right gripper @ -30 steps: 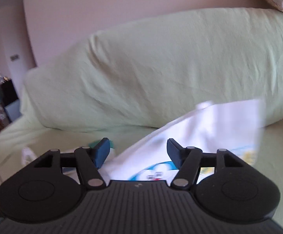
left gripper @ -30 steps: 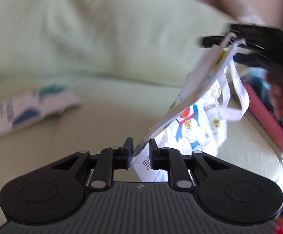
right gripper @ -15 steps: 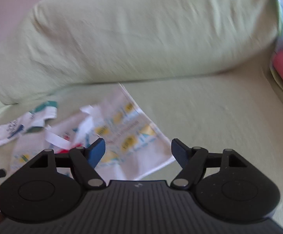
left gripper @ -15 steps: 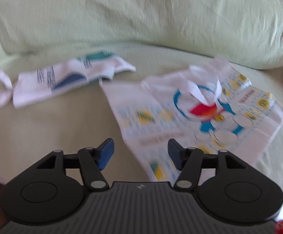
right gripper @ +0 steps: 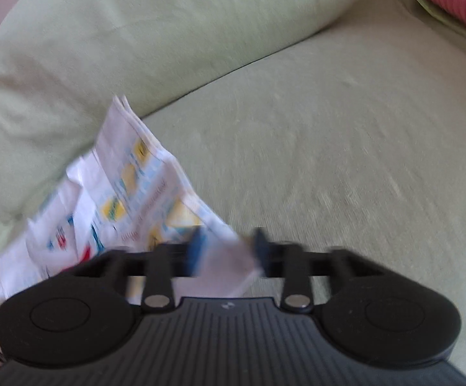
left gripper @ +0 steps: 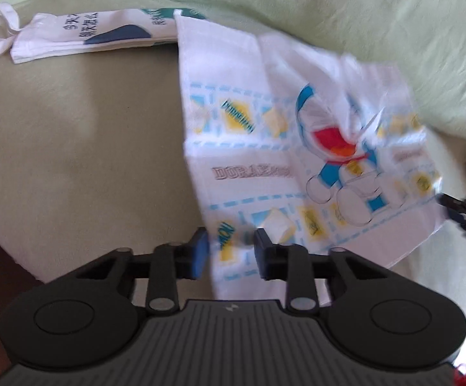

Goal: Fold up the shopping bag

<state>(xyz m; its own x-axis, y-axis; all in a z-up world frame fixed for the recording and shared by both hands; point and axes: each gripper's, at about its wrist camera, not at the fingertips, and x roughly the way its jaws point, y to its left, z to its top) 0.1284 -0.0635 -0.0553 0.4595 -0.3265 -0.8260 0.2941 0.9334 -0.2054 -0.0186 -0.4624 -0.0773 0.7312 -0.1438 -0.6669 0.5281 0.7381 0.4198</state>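
Doraemon shopping bag dropped a second ago from hanging to spread flat on the green sofa seat, unfolded; left gripper and right gripper, each part-open, now straddle its near corners, likely to pinch for a fold

Home; green-covered sofa

Our left gripper: jaws parted, pointing forward and down. Our right gripper: jaws likewise parted, blurred.
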